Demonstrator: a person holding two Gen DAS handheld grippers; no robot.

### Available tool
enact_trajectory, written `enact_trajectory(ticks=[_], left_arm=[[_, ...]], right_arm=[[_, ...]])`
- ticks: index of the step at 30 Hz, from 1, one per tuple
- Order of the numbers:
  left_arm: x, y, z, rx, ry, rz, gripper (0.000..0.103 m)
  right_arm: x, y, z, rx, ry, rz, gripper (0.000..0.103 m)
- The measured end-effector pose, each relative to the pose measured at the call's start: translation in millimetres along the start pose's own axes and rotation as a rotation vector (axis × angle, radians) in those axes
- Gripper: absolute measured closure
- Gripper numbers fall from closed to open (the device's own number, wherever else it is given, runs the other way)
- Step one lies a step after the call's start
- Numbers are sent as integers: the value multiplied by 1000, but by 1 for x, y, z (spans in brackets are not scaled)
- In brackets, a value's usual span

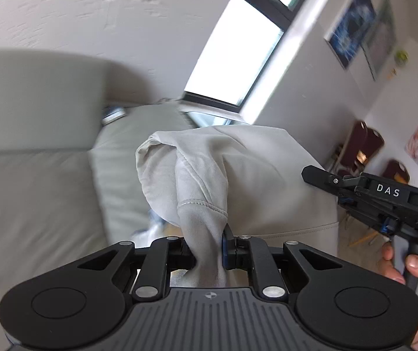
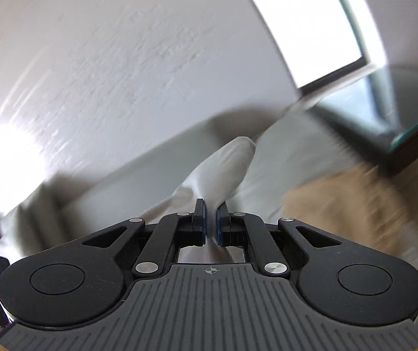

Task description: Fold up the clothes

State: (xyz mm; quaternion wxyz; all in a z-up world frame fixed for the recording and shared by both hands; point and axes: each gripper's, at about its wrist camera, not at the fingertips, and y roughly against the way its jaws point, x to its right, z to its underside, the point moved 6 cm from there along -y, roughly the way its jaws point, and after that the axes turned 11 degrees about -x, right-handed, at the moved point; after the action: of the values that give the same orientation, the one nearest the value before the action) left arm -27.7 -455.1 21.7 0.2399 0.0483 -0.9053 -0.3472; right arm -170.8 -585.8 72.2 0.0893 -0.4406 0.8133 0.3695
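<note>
Two grippers, each clamped on the same pale grey garment. Left gripper: jaws pinched on a bunched, twisted stretch of cloth just below a stitched hem, fabric rising and draping forward off the jaws. Right gripper: jaws nearly together on a thin fold, a rounded flap of cloth sticking up past the fingertips. Seen from the left wrist, right gripper at the far right edge, gripped by a hand. Behind the garment, a light grey sofa, badly blurred. Bright window and wall posters beyond. Possibly a tan rug lower right, too smeared to confirm.
</note>
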Motion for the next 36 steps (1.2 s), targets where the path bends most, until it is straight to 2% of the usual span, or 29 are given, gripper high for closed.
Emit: enact_trajectory(ticks=[1,2,3,4,5,6,7,8,9,10,11,15,17,20,21,23,25,26,27,29,33,36], left_arm=[[8,-20,-7,-3,-15,-14,86],[9,-44,-10,-23,-16,-38,76],[10,-68,-12,-49,-14,-61,49],[4,-95,-11,-119,7,-80,35],[-5,-118,-8,-188,50,-99,26],[-14,-138,-4,-253,95,-120,35],[-22,-145,2,-276,143,-151,36],[-23,-143,4,-253,148,-135,34],[-24,-140,6,-231,154,-120,28],[-24,-136,8,-208,154,-106,25],[-20,-127,8,-175,121,-108,23],[-5,-92,0,-77,-18,-260,17],[9,-73,3,-71,-79,-324,13],[30,-45,15,-86,-127,-348,8],[38,-38,19,-95,-142,-332,6],[53,-21,27,-122,-176,-304,2],[64,-7,34,-138,-193,-309,2],[69,0,38,-141,-199,-315,2],[73,8,41,-134,-200,-321,2],[79,23,47,-102,-198,-340,2],[88,52,60,-60,-156,-364,2],[94,66,67,-65,-105,-344,2]], right_arm=[[14,3,-9,15,-7,28,96],[29,-2,-16,23,-16,58,96],[47,-14,-19,7,-32,92,93],[65,-26,-23,-10,-47,126,82],[83,-38,-26,-26,-63,164,78],[100,-46,-24,-32,-78,236,73],[117,-55,-22,-38,-93,307,72],[132,-61,-20,-43,-107,374,72],[138,-59,-17,-38,-103,403,66],[140,-52,-12,-27,-95,389,54],[142,-45,-8,-15,-86,377,50],[123,-22,-1,6,0,343,48],[103,-12,5,-11,-3,290,48],[68,5,15,-39,-8,221,46],[59,11,18,-49,-5,205,43],[43,27,22,-74,8,182,35],[25,49,28,-105,49,179,15],[16,60,31,-120,71,179,10],[8,70,33,-132,99,195,4],[-3,90,36,-147,146,264,1],[-7,120,45,-191,205,455,0],[-10,136,55,-226,222,508,0]])
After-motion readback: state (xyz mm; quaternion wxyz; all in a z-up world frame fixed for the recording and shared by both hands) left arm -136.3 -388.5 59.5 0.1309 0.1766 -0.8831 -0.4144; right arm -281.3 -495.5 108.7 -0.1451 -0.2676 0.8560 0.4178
